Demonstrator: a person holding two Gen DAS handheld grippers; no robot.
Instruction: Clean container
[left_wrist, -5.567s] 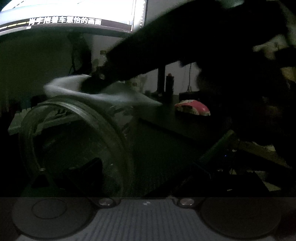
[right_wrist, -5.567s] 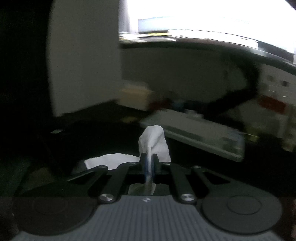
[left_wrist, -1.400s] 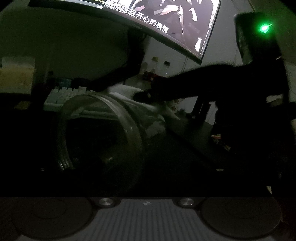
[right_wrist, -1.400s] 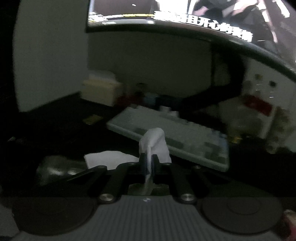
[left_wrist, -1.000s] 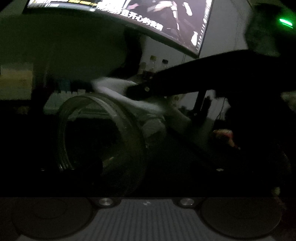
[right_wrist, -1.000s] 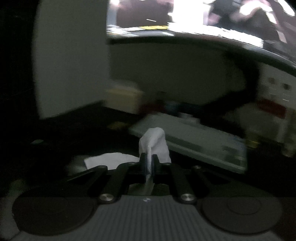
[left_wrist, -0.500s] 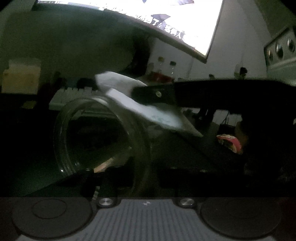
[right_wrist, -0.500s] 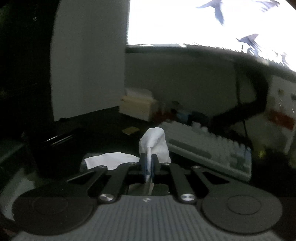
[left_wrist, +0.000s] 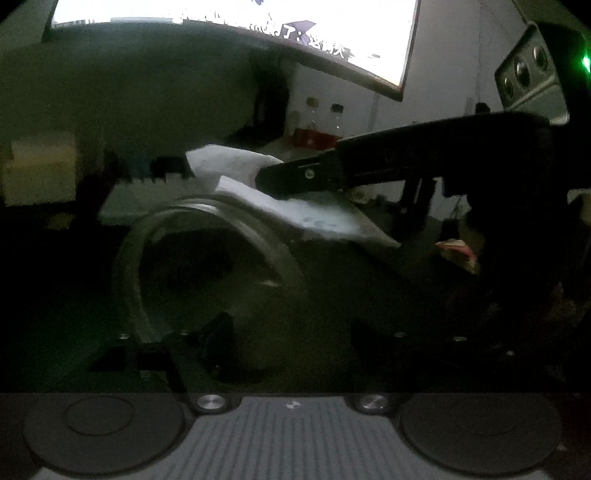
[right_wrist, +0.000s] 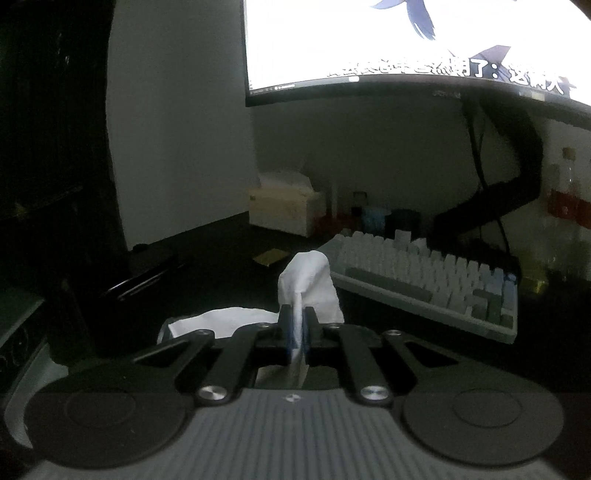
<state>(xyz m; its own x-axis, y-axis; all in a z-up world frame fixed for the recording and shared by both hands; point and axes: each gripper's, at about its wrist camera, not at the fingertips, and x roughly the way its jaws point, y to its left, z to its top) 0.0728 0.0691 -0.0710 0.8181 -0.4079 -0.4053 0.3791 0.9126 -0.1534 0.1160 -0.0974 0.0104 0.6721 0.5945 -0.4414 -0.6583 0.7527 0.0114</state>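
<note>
Glass container (left_wrist: 207, 266) lying on its side on dark desk (right_wrist: 229, 251), mouth toward left wrist camera. Left gripper (left_wrist: 291, 332) jaws opening, straddling container's lower wall; dim light, so pad contact not confirmed. Right gripper (right_wrist: 295, 325) clenched on white tissue (right_wrist: 308, 284), seen in left view reaching in from the right, tissue (left_wrist: 280, 195) draped over container's upper rim. Keyboard (right_wrist: 428, 280) and monitor (right_wrist: 406, 40) behind, well apart from work area.

Step in hand, judged: wiping rim and outer wall. To do well: re-seat left grip before pressing, else container likely rolls. Keep tissue flat against glass, sweep round rim in one arc, then inside. Light pressure only.
</note>
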